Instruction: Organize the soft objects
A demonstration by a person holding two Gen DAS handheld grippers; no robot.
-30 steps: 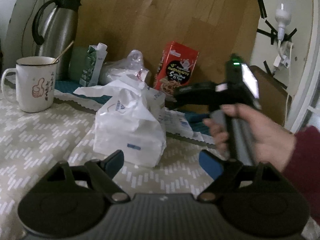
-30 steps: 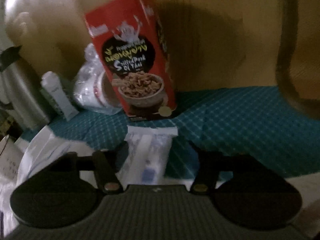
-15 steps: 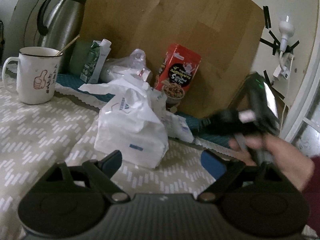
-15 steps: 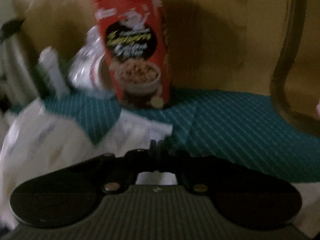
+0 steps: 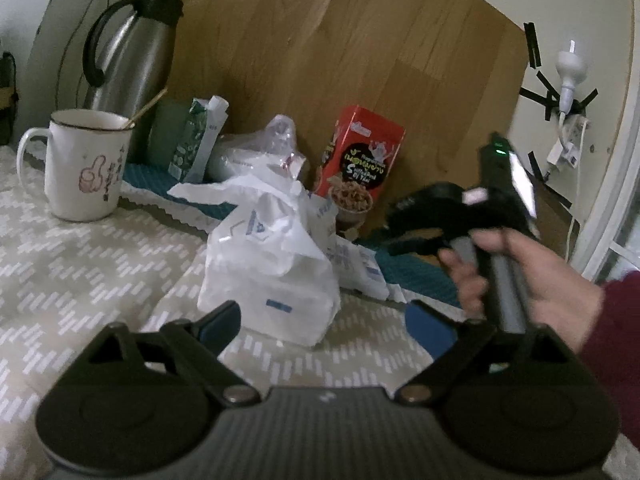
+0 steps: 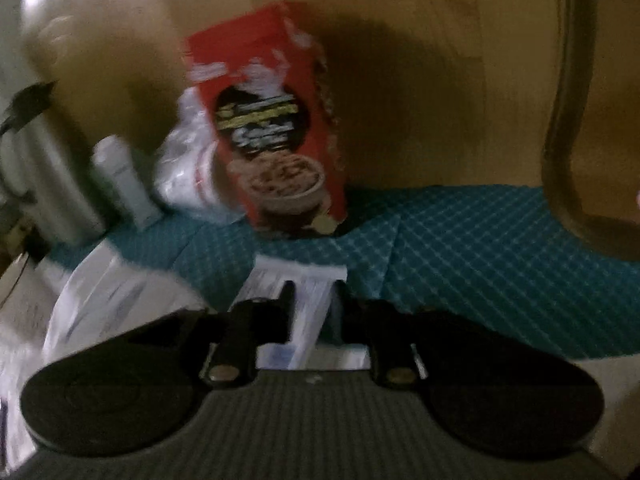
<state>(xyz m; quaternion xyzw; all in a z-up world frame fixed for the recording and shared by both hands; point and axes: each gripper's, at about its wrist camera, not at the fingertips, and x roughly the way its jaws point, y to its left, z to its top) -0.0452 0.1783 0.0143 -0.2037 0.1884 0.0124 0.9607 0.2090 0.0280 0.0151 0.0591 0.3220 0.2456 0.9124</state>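
A white plastic bag of tissues (image 5: pixel 268 276) stands on the patterned cloth, just beyond my left gripper (image 5: pixel 322 318). Its blue-padded jaws are wide and still opening, with nothing between them. Small white tissue packets (image 5: pixel 356 268) lie behind the bag on the teal mat. A person's hand (image 5: pixel 532 276) holds my right gripper (image 5: pixel 400 236) over those packets. In the right wrist view, my right gripper (image 6: pixel 312 300) has a narrow gap that is opening. One white packet (image 6: pixel 308 320) shows in that gap, wider than it and lying flat beneath the fingers.
A red snack box (image 5: pixel 360 168) stands against the wooden board (image 5: pixel 360 60), with a clear plastic bag (image 5: pixel 264 148) and a green carton (image 5: pixel 198 140) to its left. A white mug (image 5: pixel 84 164) and a steel thermos (image 5: pixel 132 52) stand far left.
My right gripper closed fully over the packet, then parted a little and drew back slightly. The left jaws widened a bit, and the left hand stayed put.
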